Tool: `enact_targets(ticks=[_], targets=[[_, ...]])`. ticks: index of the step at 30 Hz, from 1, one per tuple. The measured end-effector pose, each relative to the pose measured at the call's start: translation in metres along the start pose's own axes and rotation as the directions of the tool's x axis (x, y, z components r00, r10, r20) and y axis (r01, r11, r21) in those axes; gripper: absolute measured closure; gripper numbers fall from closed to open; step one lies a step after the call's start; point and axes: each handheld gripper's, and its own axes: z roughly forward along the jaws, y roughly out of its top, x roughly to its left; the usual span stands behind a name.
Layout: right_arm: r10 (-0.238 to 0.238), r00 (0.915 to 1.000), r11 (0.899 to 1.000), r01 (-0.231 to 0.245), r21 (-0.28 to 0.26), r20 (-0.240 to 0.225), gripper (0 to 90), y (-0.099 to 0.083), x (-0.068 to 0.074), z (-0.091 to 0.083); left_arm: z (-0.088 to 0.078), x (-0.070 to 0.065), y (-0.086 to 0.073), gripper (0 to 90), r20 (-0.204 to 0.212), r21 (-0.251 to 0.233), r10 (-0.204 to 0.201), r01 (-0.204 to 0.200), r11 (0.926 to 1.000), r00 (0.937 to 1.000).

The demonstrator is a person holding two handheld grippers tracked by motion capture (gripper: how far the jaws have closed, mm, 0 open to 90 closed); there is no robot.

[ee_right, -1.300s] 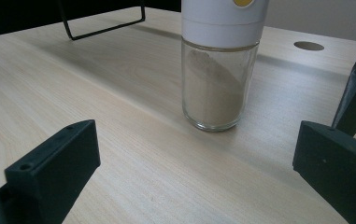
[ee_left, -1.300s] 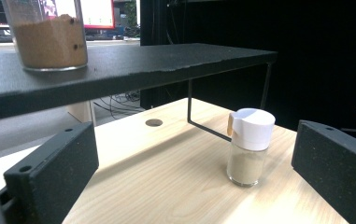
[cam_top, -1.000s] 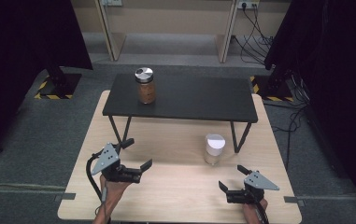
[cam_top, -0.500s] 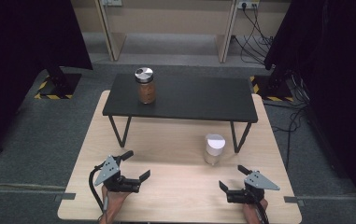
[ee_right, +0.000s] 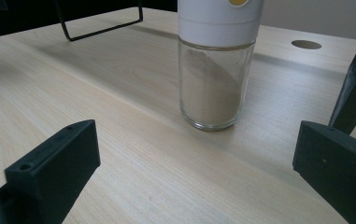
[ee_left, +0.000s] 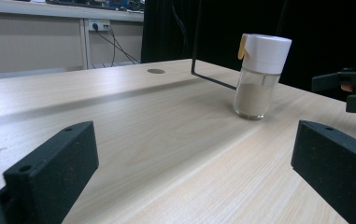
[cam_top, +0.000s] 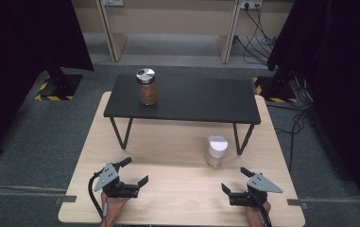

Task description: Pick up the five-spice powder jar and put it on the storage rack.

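— What are you seeing closest to you, at the bottom of the high view?

— I'm holding both tools low over the near edge of the wooden table. The left gripper is sitting at lower left, the right gripper at lower right, and both are standing with their jaws spread wide and nothing between them. I'm keeping them parted because neither is on anything yet — they are ready to take something.

— And what are they aimed at?

— The white-capped glass jar, I judge. It is standing upright on the table, right of centre in the high view, just in front of the black shelf's right leg. In the right gripper view the jar is rising in the upper middle, squarely between the two jaws, so I'm lining that tool up for a straight approach. From the left gripper view it is sitting toward the upper right, farther off, with the other tool at the right edge.

— What is in it?

— A pale powder, filling roughly the lower half and banked to one side. I'd keep it upright for that reason.

— And beyond?

— The black shelf is spanning the middle of the frame, and a brown-filled jar with a metal lid is standing at its left end, well apart from both tools.
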Motion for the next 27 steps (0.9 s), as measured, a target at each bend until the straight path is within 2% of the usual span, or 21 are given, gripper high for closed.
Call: enact_targets(ticks=[5,12,27], targets=[[-0.002,1.0,1.0,0.002,0.001,0.001,0.6,0.0001,0.0003,0.0,0.001,-0.0007,-0.0008,0.0,-0.007,0.015,0.001,-0.001,0.9999,1.0],[-0.001,1.0,1.0,0.001,-0.002,0.002,0.6,-0.0003,0.0002,-0.0002,-0.0004,-0.0021,-0.003,0.0,-0.014,0.011,-0.003,0.003,0.9999,0.9999],[-0.003,1.0,1.0,0.003,-0.002,0.002,0.6,-0.0002,0.0005,-0.0003,0.002,-0.0072,-0.0002,0.0,-0.027,0.054,0.038,-0.036,0.9979,0.9989]])
